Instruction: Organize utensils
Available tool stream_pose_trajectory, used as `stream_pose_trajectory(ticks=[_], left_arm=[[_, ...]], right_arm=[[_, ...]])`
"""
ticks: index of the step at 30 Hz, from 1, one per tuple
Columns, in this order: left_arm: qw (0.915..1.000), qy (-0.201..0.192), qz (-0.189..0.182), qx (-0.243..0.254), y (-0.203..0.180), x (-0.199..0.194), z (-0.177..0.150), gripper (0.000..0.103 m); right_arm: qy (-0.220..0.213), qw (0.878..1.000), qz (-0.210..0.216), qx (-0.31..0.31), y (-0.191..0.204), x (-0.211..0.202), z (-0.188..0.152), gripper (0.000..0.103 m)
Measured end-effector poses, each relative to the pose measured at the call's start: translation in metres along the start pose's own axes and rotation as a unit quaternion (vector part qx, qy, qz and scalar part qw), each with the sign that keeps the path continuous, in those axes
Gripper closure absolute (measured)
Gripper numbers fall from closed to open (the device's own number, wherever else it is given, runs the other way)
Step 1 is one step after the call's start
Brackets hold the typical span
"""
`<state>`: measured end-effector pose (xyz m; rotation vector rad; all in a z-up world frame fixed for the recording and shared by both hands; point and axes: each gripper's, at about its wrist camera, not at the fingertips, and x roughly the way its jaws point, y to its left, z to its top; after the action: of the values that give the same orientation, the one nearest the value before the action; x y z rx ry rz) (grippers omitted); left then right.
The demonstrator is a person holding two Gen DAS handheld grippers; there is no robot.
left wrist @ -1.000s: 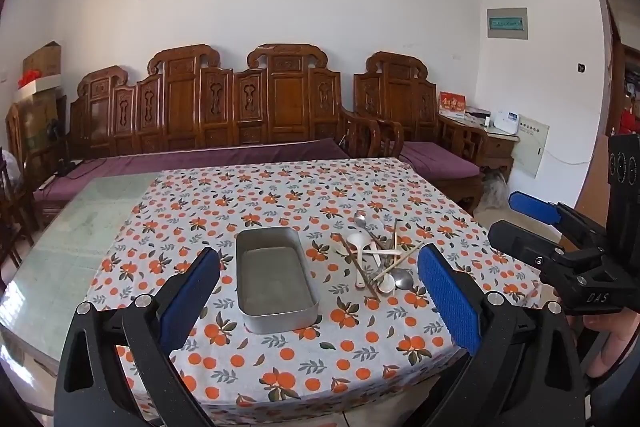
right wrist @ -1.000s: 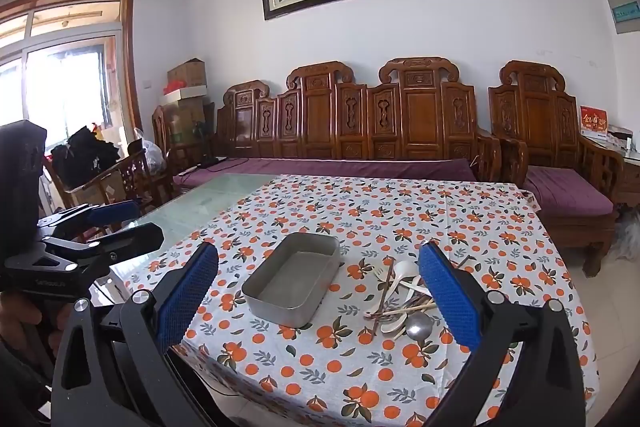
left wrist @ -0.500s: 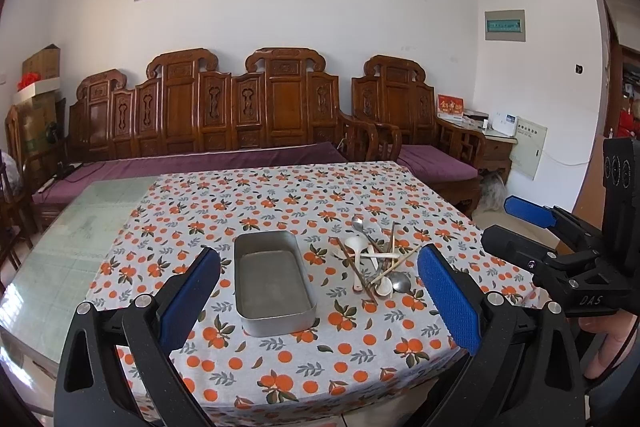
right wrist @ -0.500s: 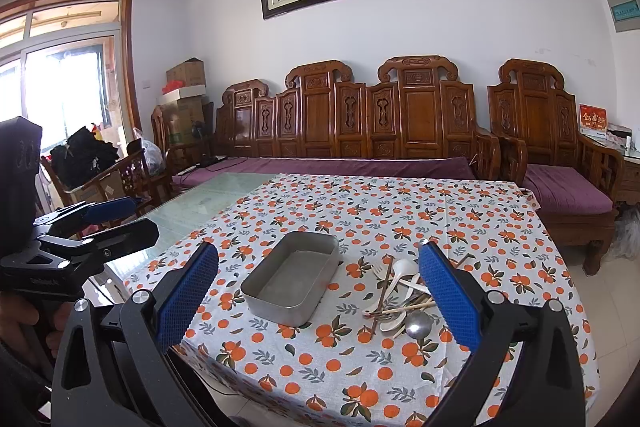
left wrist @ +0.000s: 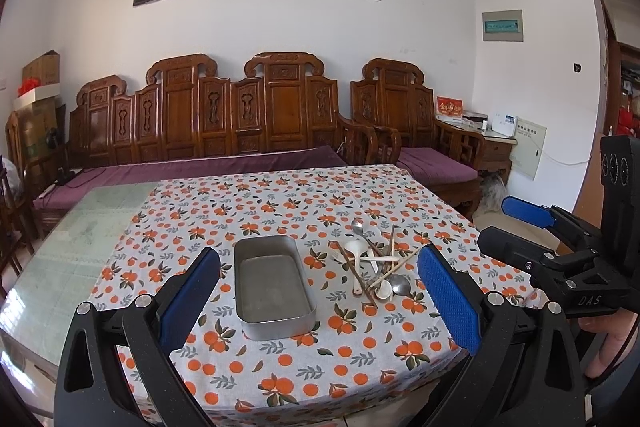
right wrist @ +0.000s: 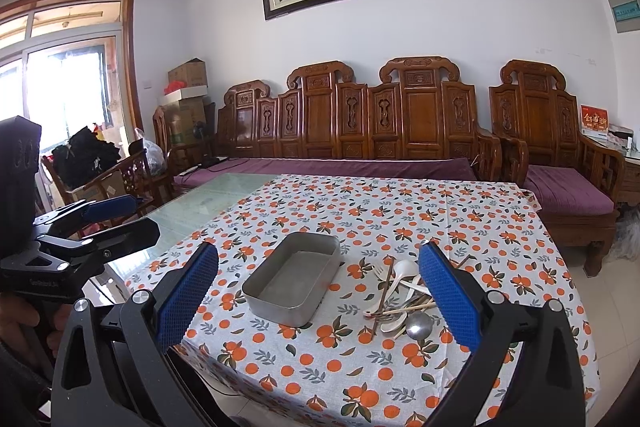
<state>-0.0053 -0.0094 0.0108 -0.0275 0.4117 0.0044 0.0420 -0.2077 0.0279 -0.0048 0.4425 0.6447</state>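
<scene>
Hanging wide apart and empty short of the tabletop, the left claw and right claw face a tangled utensil pile just beside the bare metal tray. Thin, light, probably slippery pieces; I'd pinch one free handle.

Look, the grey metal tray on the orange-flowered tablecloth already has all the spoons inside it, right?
Not quite. The grey rectangular metal tray is empty; the left wrist view shows the spoons and chopsticks piled beside it on the orange-flowered tablecloth.
</scene>
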Motion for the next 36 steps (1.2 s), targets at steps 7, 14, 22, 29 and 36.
stream_pose_trajectory(ticks=[7, 14, 22, 29, 36], left_arm=[[1.0000, -0.002, 0.001, 0.001, -0.0007, -0.0012, 0.0001, 0.008], [1.0000, -0.003, 0.000, 0.001, -0.0008, -0.0021, 0.0011, 0.008], [1.0000, -0.003, -0.001, 0.001, -0.0005, -0.0023, 0.0010, 0.008], [1.0000, -0.004, 0.000, 0.002, -0.0014, -0.0027, 0.0014, 0.008], [1.0000, -0.005, 0.000, 0.002, -0.0014, -0.0030, 0.0024, 0.008]], right_arm=[[0.000, 1.000, 0.001, 0.000, 0.0005, 0.0009, -0.0001, 0.003], [-0.001, 1.000, 0.001, 0.001, 0.0007, 0.0009, -0.0003, 0.003], [-0.001, 1.000, 0.001, 0.001, 0.0009, 0.0010, -0.0004, 0.003], [-0.002, 1.000, 0.000, 0.000, 0.0008, 0.0008, -0.0003, 0.003], [-0.001, 1.000, 0.001, 0.001, 0.0005, 0.0008, -0.0003, 0.003]])
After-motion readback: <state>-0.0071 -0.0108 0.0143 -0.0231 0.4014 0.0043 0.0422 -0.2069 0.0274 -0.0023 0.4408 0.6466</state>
